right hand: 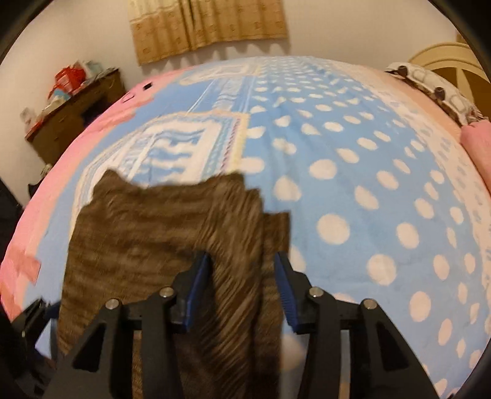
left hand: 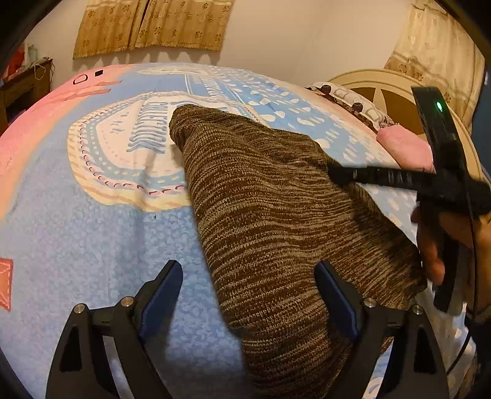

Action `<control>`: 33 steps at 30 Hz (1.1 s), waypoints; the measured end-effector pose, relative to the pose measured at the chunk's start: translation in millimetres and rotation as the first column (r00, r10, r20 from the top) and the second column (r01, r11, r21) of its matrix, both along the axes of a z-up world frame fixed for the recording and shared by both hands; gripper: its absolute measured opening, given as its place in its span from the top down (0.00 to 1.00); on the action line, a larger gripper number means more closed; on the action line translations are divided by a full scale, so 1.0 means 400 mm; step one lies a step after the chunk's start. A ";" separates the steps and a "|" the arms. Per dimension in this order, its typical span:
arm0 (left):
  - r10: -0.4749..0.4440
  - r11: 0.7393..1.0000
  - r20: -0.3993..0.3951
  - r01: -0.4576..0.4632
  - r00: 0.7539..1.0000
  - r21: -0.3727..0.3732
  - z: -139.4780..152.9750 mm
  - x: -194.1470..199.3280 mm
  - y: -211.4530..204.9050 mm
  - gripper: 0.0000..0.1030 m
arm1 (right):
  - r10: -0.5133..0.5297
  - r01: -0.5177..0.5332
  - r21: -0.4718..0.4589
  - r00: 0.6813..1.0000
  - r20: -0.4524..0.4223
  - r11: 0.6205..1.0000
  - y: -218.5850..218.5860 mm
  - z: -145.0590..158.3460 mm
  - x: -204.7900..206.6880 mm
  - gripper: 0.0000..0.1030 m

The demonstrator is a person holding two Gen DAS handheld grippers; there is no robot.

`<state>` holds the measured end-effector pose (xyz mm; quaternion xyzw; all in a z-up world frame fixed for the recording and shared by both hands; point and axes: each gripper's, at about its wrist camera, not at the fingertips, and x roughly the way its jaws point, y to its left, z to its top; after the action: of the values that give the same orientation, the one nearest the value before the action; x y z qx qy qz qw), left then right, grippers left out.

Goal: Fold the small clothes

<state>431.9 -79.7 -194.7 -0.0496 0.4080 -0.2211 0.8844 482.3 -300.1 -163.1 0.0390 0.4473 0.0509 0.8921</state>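
A brown knit garment lies on the blue, white-dotted bedspread, one side pulled up into a ridge. My left gripper hovers open over the garment's near end, and its right finger is above the knit. A hand holds my right gripper, whose tip meets the raised edge of the cloth. In the blurred right wrist view, my right gripper is shut on a thick fold of the garment, which fills the space between its blue pads.
A pink pillow and a patterned pillow lie by the cream headboard at the right. A wooden dresser with clutter stands at the left wall. Curtains hang behind the bed.
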 end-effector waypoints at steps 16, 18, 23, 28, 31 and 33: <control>-0.006 1.000 -0.003 0.006 1.000 0.009 -0.003 0.003 -0.004 0.11 | 0.017 -0.011 -0.148 0.999 0.039 0.989 0.042 0.059 0.018 0.57; -0.006 1.000 -0.004 0.006 1.000 0.007 -0.003 0.003 -0.004 0.11 | 0.018 -0.017 -0.113 1.000 0.009 0.993 0.047 0.058 0.030 0.57; -0.007 1.000 -0.005 0.007 1.000 0.005 -0.004 0.004 -0.001 0.11 | -0.021 0.010 -0.127 0.996 -0.085 0.992 0.022 -0.027 0.029 0.58; -0.012 1.000 -0.007 0.012 1.000 -0.019 -0.002 -0.006 0.006 0.11 | -0.056 0.049 -0.100 0.996 -0.073 0.994 -0.033 -0.032 0.002 0.52; 0.004 0.998 -0.004 -0.005 1.000 -0.065 0.001 -0.029 0.031 0.11 | -0.027 0.026 -0.163 1.000 0.001 0.986 -0.001 0.028 -0.010 0.56; 0.029 0.995 -0.007 -0.030 1.000 -0.096 0.001 -0.044 0.050 0.11 | 0.030 -0.022 -0.157 0.998 0.049 0.987 0.040 0.072 -0.012 0.56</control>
<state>414.3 -59.7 -194.4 -0.0987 0.3986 -0.2271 0.8831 477.6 -283.9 -134.2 -0.0383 0.4275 0.0282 0.9027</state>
